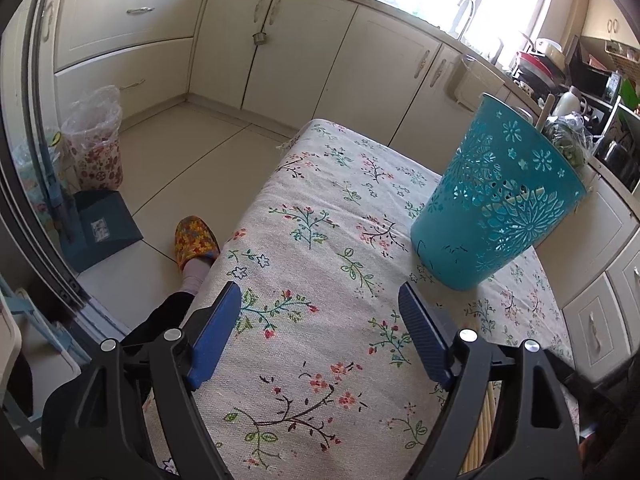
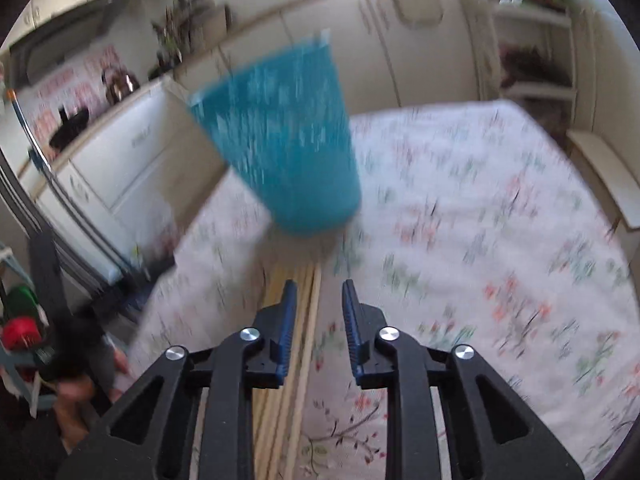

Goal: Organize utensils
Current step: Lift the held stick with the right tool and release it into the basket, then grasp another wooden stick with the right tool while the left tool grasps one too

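Note:
A teal perforated plastic holder [image 1: 496, 196] stands upright on the floral tablecloth [image 1: 312, 264], with a wooden stick [image 1: 545, 114] poking out of its rim. My left gripper [image 1: 320, 312] is open and empty, low over the cloth, left of and nearer than the holder. In the blurred right wrist view the holder [image 2: 280, 136] stands ahead. My right gripper [image 2: 319, 300] is open and empty above a row of wooden sticks [image 2: 298, 344] that lie on the cloth under its left finger. The sticks also show in the left wrist view [image 1: 482, 432] at the bottom right.
The table's left edge [image 1: 240, 216] drops to the tiled floor, where a person's slippered foot [image 1: 194, 240], a dustpan [image 1: 100, 228] and a lined bin [image 1: 96, 140] are. Cream cabinets [image 1: 304, 44] and a cluttered counter [image 1: 568, 80] lie beyond.

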